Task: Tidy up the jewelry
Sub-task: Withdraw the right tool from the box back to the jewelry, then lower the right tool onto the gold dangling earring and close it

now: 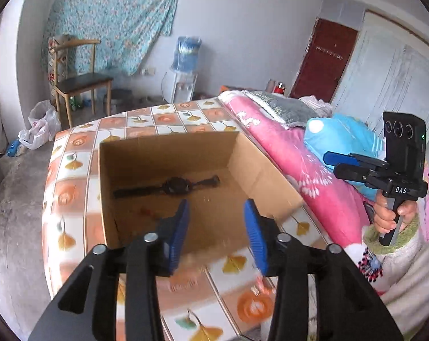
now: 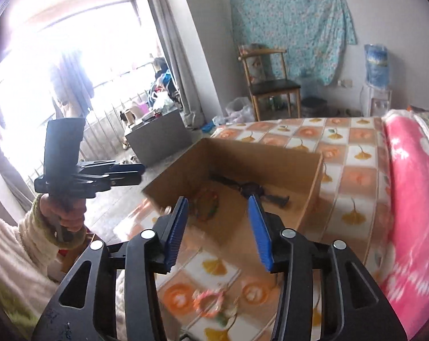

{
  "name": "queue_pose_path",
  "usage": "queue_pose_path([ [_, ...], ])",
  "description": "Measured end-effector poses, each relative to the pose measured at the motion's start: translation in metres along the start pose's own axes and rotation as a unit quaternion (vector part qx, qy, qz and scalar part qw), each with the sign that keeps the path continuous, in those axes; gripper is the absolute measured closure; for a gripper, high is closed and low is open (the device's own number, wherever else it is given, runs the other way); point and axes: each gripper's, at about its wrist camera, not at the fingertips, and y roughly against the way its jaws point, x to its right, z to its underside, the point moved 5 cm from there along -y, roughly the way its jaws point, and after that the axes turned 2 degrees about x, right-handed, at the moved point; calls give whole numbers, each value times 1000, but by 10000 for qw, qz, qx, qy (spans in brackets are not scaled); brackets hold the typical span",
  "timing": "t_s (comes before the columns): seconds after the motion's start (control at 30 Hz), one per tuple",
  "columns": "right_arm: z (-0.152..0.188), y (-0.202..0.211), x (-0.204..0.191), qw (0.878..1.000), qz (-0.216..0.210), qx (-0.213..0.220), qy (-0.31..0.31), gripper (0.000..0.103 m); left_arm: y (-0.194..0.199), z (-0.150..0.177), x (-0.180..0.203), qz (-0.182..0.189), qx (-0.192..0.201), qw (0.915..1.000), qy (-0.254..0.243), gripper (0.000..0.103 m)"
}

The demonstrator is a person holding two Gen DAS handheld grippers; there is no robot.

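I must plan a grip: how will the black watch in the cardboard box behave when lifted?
The black watch lies flat with its straps spread, so they will probably droop. It looks light. On the cardboard box floor it may slide if pushed.

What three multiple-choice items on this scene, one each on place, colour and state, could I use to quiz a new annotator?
1. Where does the black watch lie?
A. inside the cardboard box
B. on the chair
C. on the pink blanket

2. What colour are the pads of the left gripper?
A. red
B. blue
C. white

3. How does the right gripper stand?
A. shut on the watch
B. shut on a bracelet
C. open, holding nothing

Answers: 1 A, the watch rests on the box floor; 2 B, both pads show blue; 3 C, the jaws stand apart with nothing between them.
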Motion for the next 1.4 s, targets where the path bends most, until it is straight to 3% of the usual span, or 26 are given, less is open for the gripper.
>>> queue_pose_path([
  [0.13,48,-1,1,9985,442,-251,-214,59,0,51,11,-226,56,9997,22,58],
  [0.27,101,-17,14,9906,656,-808,-884,59,-33,105,23,-146,-339,9990,244,58],
  [0.37,130,-30,14,9835,639,-1148,-1241,63,-55,129,32,-86,-620,9979,185,58],
  [0.5,150,-42,10,9792,817,-1415,-1205,69,-72,150,52,32,-820,9966,-111,58],
  [0.67,153,-51,13,9762,1043,-1563,-1083,78,-80,158,67,-154,-854,9935,-733,58],
  [0.73,152,-55,13,9759,1078,-1589,-1037,79,-86,160,70,-340,-932,9904,-961,58],
  [1.03,162,-72,19,9750,1051,-1639,-1069,79,-109,166,86,-369,-1105,9783,-1714,68],
  [1.4,161,-74,27,9752,991,-1581,-1193,79,-118,160,82,-73,-1185,9764,-1801,83],
])
